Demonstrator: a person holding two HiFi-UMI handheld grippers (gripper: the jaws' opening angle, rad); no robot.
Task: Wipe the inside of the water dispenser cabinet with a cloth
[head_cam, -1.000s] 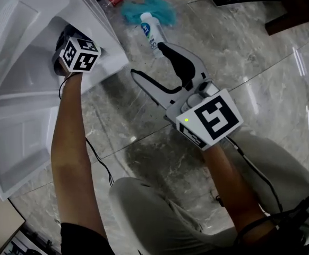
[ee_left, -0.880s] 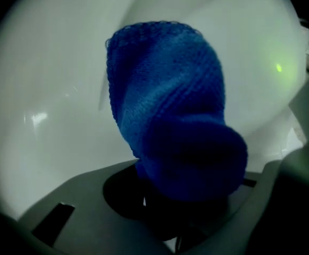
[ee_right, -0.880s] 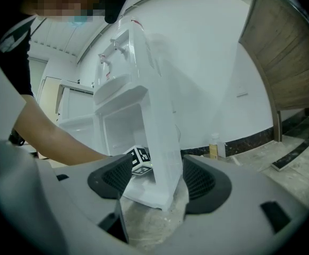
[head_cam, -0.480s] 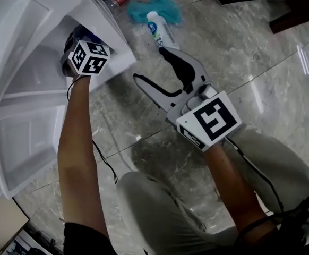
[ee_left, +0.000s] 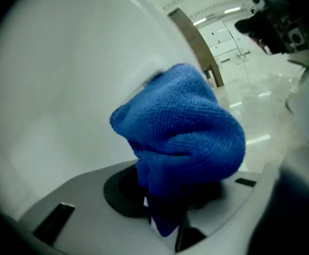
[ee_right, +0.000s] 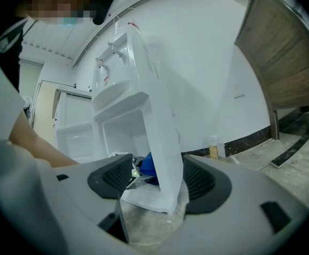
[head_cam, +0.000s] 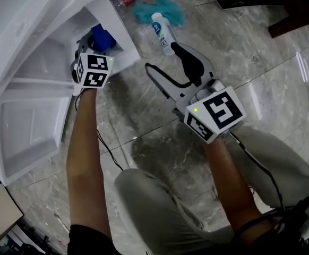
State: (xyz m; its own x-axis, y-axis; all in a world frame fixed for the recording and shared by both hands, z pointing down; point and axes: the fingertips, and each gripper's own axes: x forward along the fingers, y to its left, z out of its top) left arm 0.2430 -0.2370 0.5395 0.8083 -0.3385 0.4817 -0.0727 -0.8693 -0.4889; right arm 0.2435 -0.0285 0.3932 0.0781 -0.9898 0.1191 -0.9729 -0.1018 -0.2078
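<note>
Cloth: the blue, nubby-woven cloth (ee_left: pixel 181 137) was bunched into a rounded wad just inside the cabinet's (head_cam: pixel 43 62) open front.
Left gripper: the left gripper (ee_left: pixel 165 217) had its jaws closed on the cloth's lower folds, so the wad stuck out ahead, apparently as a wiping pad aimed at the cabinet's white inner wall.
Right gripper: the right gripper (head_cam: pixel 162 57) had its jaws open and empty, and waited outside the cabinet, probably to stay clear.
Door: the door (head_cam: pixel 22 137) stood swung away from the cabinet, giving access.
</note>
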